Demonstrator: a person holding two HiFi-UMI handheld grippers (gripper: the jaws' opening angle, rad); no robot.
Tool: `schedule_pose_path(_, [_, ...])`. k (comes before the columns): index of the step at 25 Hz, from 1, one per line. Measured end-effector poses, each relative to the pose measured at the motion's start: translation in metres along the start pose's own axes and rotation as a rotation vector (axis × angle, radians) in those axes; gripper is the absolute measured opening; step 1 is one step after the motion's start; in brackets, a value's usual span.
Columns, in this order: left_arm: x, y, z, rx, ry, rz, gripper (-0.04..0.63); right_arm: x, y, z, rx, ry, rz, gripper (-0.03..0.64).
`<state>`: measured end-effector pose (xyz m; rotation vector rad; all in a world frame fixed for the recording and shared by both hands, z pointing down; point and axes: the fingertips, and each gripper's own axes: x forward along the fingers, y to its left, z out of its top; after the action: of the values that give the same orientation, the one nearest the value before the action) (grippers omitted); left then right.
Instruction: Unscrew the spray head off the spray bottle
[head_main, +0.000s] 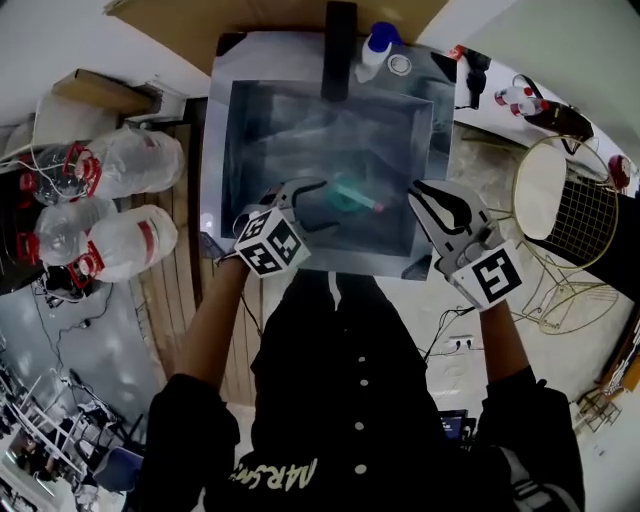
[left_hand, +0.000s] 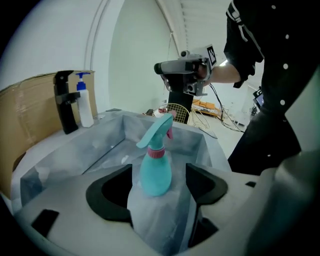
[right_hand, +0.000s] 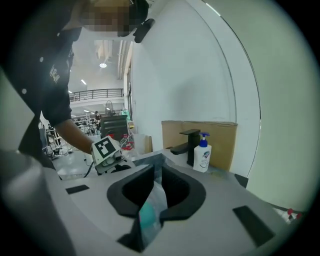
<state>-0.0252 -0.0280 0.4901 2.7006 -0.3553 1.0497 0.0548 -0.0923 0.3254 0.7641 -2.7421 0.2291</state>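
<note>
Teal plastic spray bottle (head_main: 350, 194), rounded body with pink collar, rests inside the matte grey rectangular sink (head_main: 220, 150). Left gripper (head_main: 322, 205) fingers wide apart, empty; right gripper (head_main: 418, 190) fingers narrowly parted, empty.

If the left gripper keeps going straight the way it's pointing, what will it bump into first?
Probably the teal spray bottle standing in the sink: it lines up right between the left gripper's open jaws. How far off is hard to tell.
</note>
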Motion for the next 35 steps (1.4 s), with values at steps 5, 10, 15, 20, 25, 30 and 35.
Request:
schedule_pose_path(5, [0.031,0.005,-0.014,0.041,0.036,-0.071,0.371,0.027,0.008,-0.022,0.007,0.052,0.109,0.153])
schedule_pose_path(10, [0.054,0.008,-0.028,0.089,0.021,-0.114,0.383,0.046,0.03,-0.056,-0.078,0.197,0.237,0.221])
schedule_pose_path(15, [0.073,0.013,-0.035,0.14,-0.006,-0.135,0.388,0.061,0.045,-0.092,-0.166,0.322,0.302,0.235])
schedule_pose_path(20, [0.09,0.013,-0.034,0.174,-0.054,-0.157,0.387,0.075,0.051,-0.11,-0.184,0.357,0.326,0.236])
schedule_pose_path(25, [0.098,0.011,-0.034,0.202,-0.099,-0.133,0.38,0.087,0.051,-0.122,-0.199,0.395,0.312,0.235])
schedule_pose_path(30, [0.099,0.015,-0.034,0.199,-0.13,-0.132,0.379,0.099,0.052,-0.135,-0.239,0.443,0.325,0.219])
schedule_pose_path(35, [0.099,0.019,-0.034,0.194,-0.129,-0.119,0.379,0.103,0.052,-0.137,-0.207,0.448,0.335,0.153])
